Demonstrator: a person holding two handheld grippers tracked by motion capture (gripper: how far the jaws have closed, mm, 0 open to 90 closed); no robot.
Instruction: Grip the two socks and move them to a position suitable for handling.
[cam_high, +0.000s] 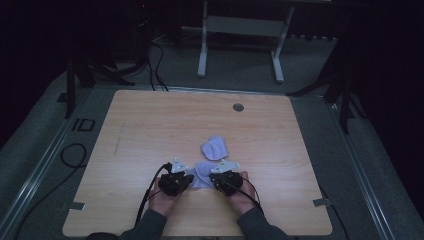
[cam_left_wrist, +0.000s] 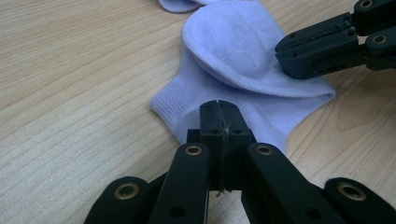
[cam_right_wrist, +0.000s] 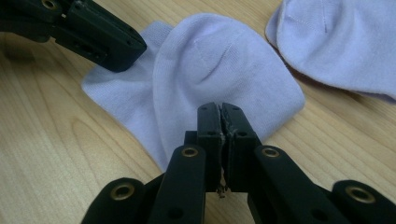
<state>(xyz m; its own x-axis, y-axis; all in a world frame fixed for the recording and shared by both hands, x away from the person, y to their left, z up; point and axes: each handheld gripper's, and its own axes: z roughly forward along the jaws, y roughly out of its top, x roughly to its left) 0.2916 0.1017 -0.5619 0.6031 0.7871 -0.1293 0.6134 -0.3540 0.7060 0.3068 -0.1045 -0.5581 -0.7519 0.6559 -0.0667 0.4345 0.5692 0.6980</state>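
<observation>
Both hands at the desk's (cam_high: 150, 125) near edge. Left gripper (cam_left_wrist: 218, 108) and right gripper (cam_right_wrist: 219, 112) each have fingers clamped shut on opposite edges of the near sock (cam_right_wrist: 205, 79), which lies flat. Second sock (cam_high: 215, 147) sits just beyond, untouched. Looks like pairing is barely begun.

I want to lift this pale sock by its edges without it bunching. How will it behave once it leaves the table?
The sock lies folded and creased, so it is probably floppy and will sag between the left gripper and right gripper. The thin knit looks light; the folded flap may fall open.
</observation>
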